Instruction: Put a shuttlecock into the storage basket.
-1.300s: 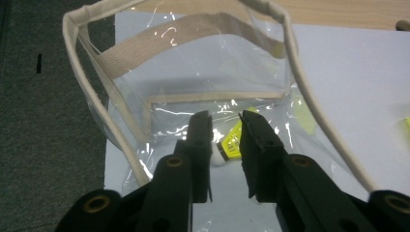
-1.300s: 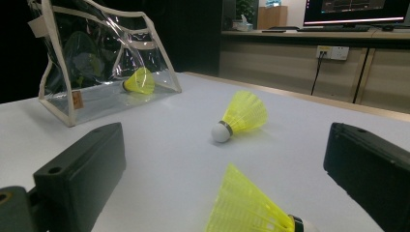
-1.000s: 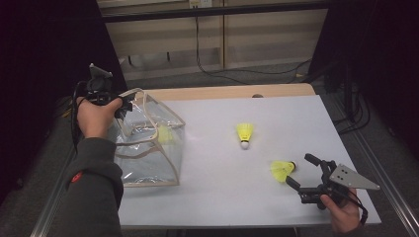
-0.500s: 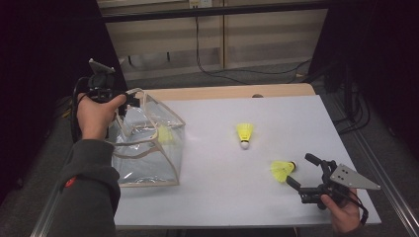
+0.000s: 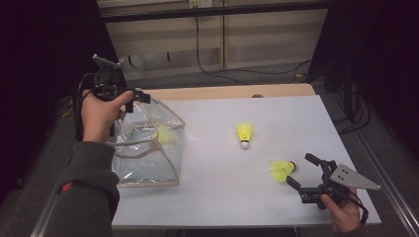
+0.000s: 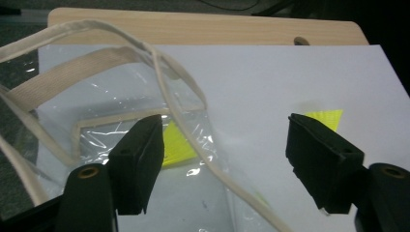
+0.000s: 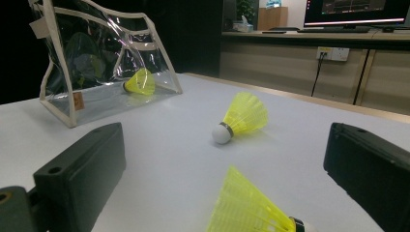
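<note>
One shuttlecock (image 7: 138, 82) blurs behind the clear bag (image 5: 148, 148); your left gripper (image 6: 222, 159) and right gripper (image 7: 222, 193) both gape, nearest shuttlecock (image 7: 251, 210) cropped.

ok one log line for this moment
left gripper: open, over bag | right gripper: open, at near shuttlecock | shuttlecock in bag | mid-table shuttlecock

Left gripper (image 5: 132, 97): black frame, blocky black fingers (image 6: 138, 162), brass-ringed screw holes, black cable. Right gripper (image 5: 300, 171): black, grey three-cornered plate. Left sleeve (image 5: 86, 190): grey, small red mark.
</note>
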### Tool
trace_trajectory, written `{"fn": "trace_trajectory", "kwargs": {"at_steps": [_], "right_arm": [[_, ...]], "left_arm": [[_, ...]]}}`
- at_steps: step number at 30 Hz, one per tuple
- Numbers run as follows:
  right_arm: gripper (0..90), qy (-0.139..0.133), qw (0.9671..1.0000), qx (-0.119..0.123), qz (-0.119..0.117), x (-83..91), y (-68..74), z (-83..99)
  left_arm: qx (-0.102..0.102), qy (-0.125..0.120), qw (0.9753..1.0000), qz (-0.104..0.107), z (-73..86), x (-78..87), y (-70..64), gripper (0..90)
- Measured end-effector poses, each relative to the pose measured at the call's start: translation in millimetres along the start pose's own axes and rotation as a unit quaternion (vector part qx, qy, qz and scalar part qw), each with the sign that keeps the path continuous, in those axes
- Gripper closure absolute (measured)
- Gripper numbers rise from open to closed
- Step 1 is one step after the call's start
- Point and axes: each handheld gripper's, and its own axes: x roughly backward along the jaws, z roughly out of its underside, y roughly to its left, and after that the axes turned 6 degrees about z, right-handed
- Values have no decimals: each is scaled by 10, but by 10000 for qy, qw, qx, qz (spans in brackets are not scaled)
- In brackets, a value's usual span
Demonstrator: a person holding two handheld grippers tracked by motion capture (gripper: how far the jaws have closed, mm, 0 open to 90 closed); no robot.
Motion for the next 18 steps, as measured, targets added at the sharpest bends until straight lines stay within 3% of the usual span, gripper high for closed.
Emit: {"fn": "trace_trajectory", "kwargs": {"at_steps": [7,12,18], "right_arm": [[10,5,10000,-1,-21,-3,11,-2],[10,-1,10000,3,-42,-12,16,2],[10,23,10000,14,-51,-16,24,1]], "left_arm": [[-216,41,9995,238,-4,-10,-165,222],[-429,37,9983,392,-9,-10,-316,213],[-542,131,9970,540,-23,-36,-453,194]]}}
